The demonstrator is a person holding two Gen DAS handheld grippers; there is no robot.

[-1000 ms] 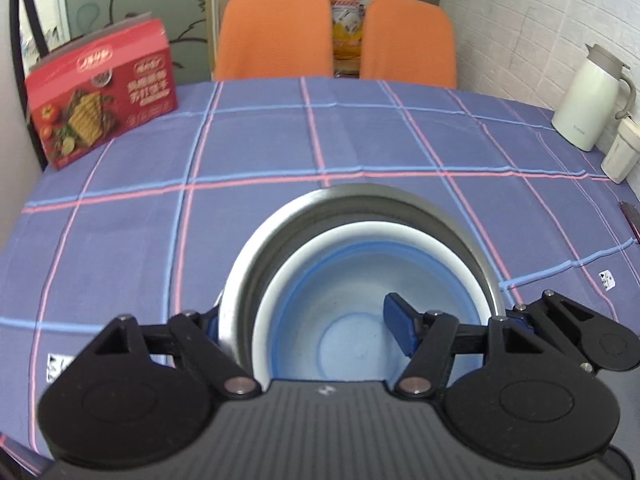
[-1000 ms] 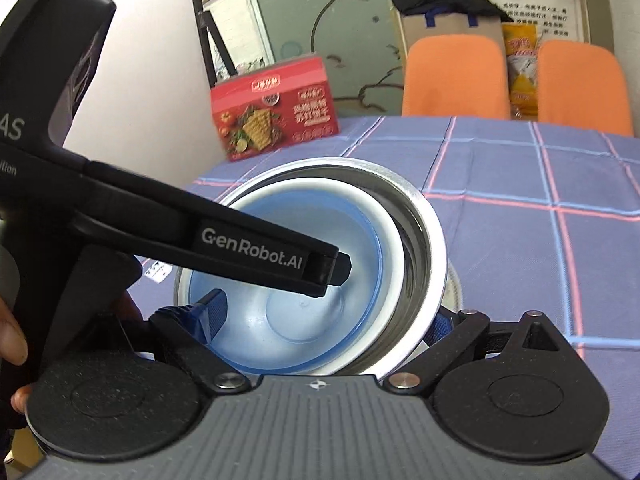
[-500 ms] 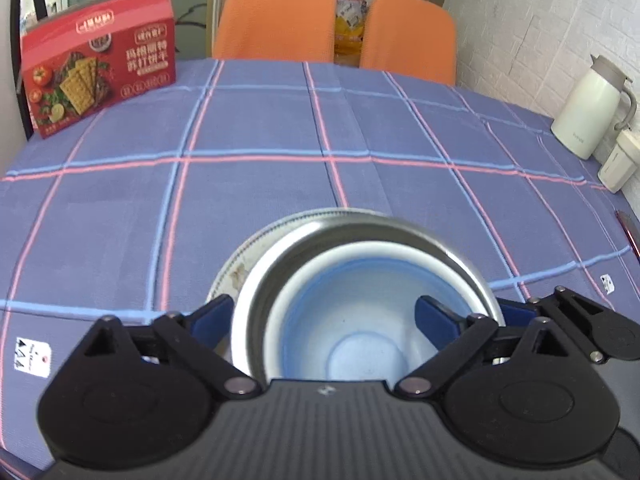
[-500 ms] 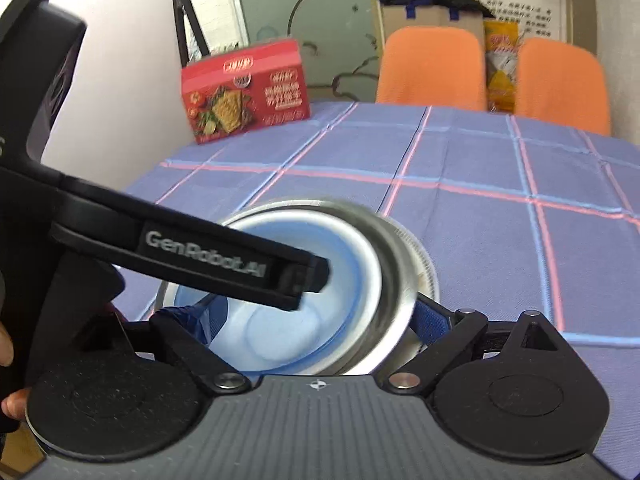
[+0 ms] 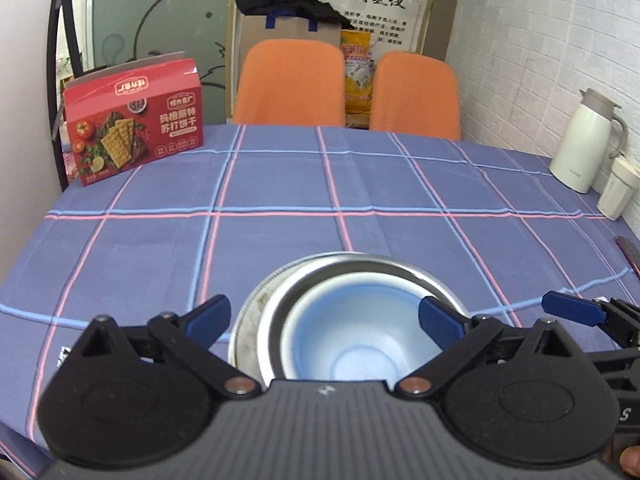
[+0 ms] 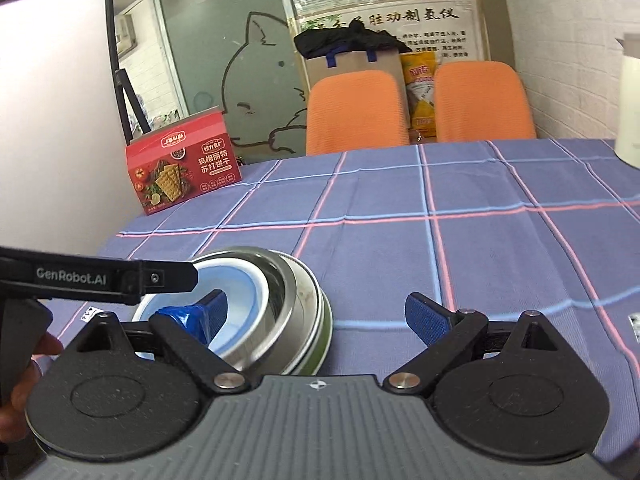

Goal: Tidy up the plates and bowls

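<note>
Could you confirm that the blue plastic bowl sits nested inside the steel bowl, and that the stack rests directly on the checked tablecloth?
Not quite: the blue plastic bowl does nest inside the steel bowl, but the right wrist view shows a green-edged plate between the stack and the checked tablecloth.

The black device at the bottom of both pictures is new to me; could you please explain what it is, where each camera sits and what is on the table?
There is no robot here. A person holds one hand-held gripper in each hand, and each carries a wide-angle camera looking forward along its two blue-tipped fingers. One picture comes from the left hand-held gripper, the other from the right hand-held gripper. Both are open and hold nothing. On the checked table stands a stack: a blue bowl nested in a steel bowl, on a plate. Farther back are a red cracker box and a white jug.
</note>
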